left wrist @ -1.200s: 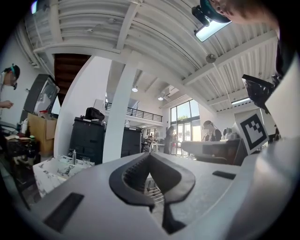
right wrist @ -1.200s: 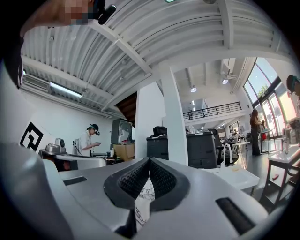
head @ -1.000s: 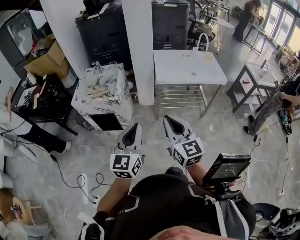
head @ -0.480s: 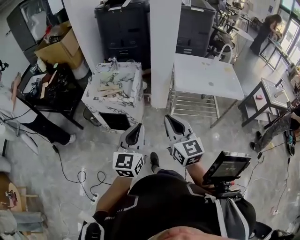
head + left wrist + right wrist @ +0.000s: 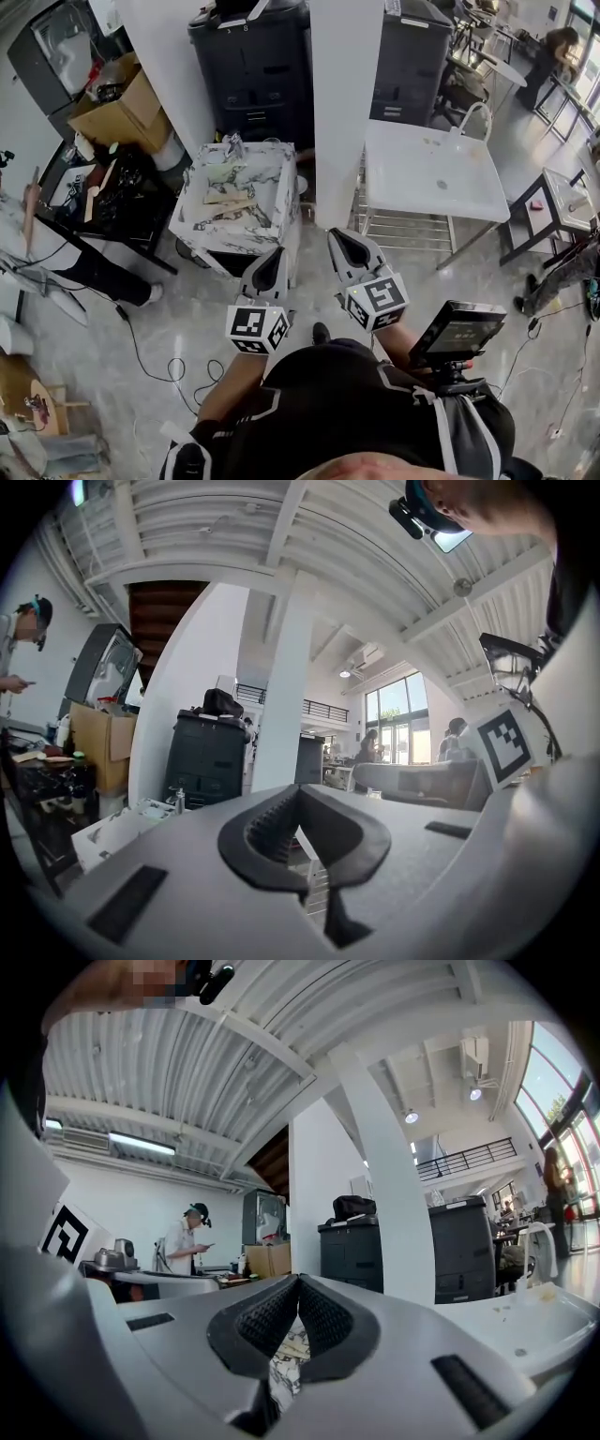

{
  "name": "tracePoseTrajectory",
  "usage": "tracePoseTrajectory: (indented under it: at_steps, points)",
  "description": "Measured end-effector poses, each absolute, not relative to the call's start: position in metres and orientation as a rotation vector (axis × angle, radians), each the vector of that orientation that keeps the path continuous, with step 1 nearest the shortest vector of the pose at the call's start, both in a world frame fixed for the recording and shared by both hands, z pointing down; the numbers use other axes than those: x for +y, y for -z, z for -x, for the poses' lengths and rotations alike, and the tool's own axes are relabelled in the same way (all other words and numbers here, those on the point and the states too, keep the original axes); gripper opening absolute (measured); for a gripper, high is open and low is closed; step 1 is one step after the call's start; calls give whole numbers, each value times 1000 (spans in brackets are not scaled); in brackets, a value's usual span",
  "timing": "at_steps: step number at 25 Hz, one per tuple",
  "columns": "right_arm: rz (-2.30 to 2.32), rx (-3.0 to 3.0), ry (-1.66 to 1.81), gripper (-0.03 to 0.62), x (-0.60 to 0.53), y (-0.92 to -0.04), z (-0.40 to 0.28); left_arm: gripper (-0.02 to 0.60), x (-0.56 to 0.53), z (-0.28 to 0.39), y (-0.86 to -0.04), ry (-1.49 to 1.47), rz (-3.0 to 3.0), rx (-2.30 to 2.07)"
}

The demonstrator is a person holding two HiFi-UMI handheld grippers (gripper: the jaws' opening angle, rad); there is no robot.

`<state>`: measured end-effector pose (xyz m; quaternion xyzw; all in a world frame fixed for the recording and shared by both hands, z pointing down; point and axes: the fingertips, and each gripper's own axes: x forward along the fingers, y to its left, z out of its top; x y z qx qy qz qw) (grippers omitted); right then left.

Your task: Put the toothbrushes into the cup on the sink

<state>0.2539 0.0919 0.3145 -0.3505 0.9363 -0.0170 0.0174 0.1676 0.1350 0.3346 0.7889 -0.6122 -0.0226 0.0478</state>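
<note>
A marble-patterned sink unit (image 5: 246,217) stands on the floor ahead, with a small tap (image 5: 232,145) at its far edge. Pale stick-like items (image 5: 228,196) lie on its top; they are too small to tell as toothbrushes, and I cannot make out a cup. My left gripper (image 5: 272,255) and right gripper (image 5: 337,238) are held level side by side, short of the unit's near edge. Both are shut with nothing between the jaws. In the left gripper view the left gripper (image 5: 300,793) points past the unit (image 5: 117,829). The right gripper (image 5: 298,1283) shows marble through the gap beneath its pads.
A white pillar (image 5: 344,103) rises just right of the unit, and a white table (image 5: 436,178) on a metal rack stands beyond it. Black cabinets (image 5: 253,66) line the back. A cluttered black table (image 5: 103,202), a cardboard box (image 5: 117,105) and floor cables (image 5: 173,370) are at the left.
The sink unit, pillar and white table have come nearer and lower in the head view. Both grippers have kept their side-by-side pose and stayed shut.
</note>
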Motion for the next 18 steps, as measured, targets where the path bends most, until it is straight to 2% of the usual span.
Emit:
tracePoseTrajectory:
  at_steps: [10,18]
  points:
    - [1080,2928,80,17,9,-315,-246,5,36,-155,-340,32,-2388,-1855]
    - [1042,2932,100,17,-32,-316,-228,5,1,-124,-343,-30,-2319,-1904]
